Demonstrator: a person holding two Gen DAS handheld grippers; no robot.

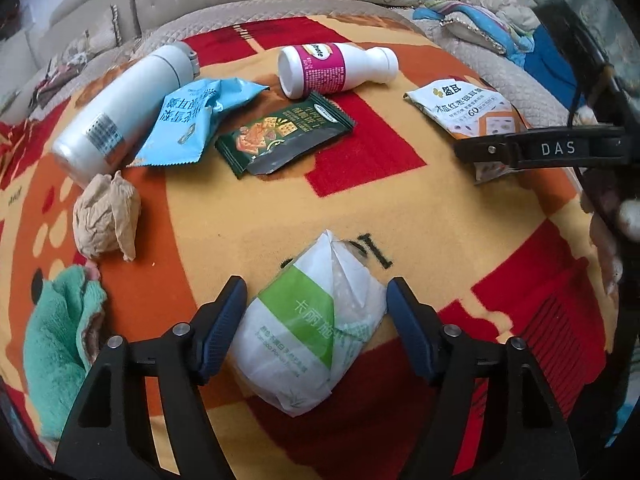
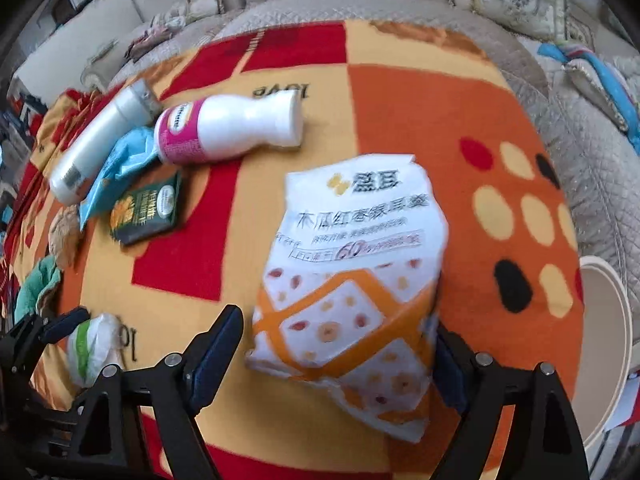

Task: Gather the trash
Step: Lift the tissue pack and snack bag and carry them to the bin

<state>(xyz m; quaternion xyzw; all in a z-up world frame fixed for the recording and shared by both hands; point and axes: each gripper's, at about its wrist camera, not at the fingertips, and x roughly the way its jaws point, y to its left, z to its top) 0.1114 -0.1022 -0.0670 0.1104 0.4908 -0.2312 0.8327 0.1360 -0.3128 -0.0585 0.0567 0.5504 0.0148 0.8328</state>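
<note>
Left gripper [image 1: 316, 316] released, fingers apart, with white-and-green packet [image 1: 308, 332] lying between the pads on the patterned blanket [image 1: 420, 216]; small gaps visible on both sides. Right gripper [image 2: 336, 344] also spread, white-and-orange pouch [image 2: 352, 280] between its fingers [image 2: 216, 344], near the right pad, contact there not possible to tell. Beyond the fingertips: pink-labelled white bottle [image 2: 232, 128], green wrapper [image 1: 284, 136], blue wrapper [image 1: 196, 120], crumpled brown paper [image 1: 106, 216].

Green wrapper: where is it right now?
Left wrist view, centre: green wrapper flat on the blanket, between the blue bag and the pink-label bottle.
</note>
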